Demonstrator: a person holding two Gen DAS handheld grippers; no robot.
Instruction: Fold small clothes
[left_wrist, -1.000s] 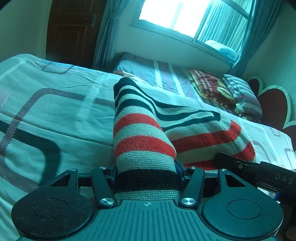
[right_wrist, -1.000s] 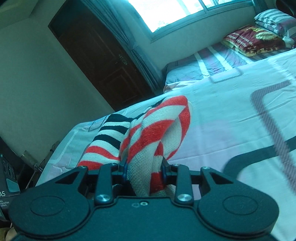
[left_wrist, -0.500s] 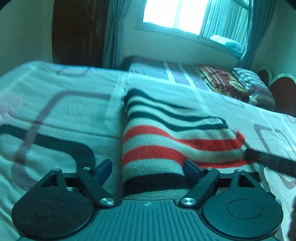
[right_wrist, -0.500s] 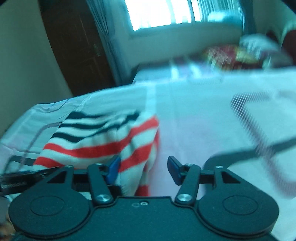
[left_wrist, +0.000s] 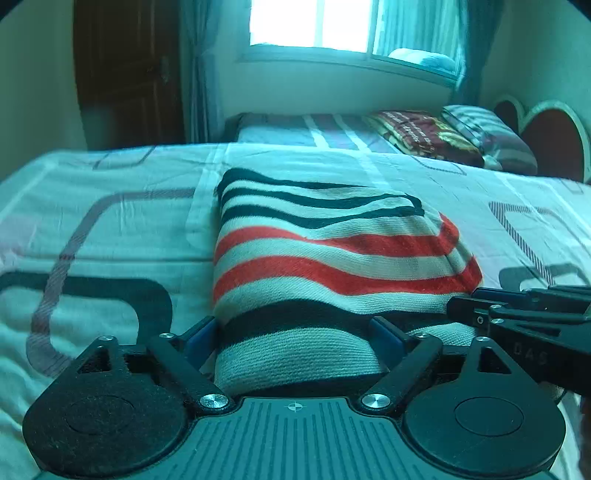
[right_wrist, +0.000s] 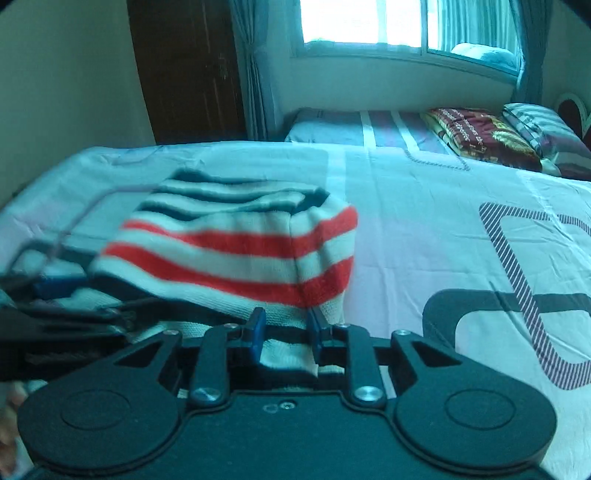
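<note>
A folded knit garment (left_wrist: 332, 258) with red, black and pale stripes lies flat on the bed sheet (left_wrist: 110, 229). My left gripper (left_wrist: 291, 336) straddles its near left end. Its jaws are wide and still opening, with the cloth between them but not pinched. In the left wrist view, my right gripper (left_wrist: 517, 314) reaches in from the right at the garment's near right corner. In the right wrist view, the garment (right_wrist: 229, 251) sits left of centre, and my right gripper (right_wrist: 286, 326) is closing, its blue pads pinching the near hem. My left gripper (right_wrist: 66, 295) shows blurred at the left.
The patterned sheet (right_wrist: 424, 221) spreads wide to the right of the garment. Beyond it is a second bed (left_wrist: 314, 129) with a dark red blanket (left_wrist: 417, 133) and a striped pillow (left_wrist: 487, 133). A heart-shaped headboard (left_wrist: 546, 140) stands at the far right, and a brown door (left_wrist: 129, 74) at the back left.
The lifted garment has come down flat onto the bed. My left jaws spread and let go of it. My right jaws opened, then closed again on the near hem.
</note>
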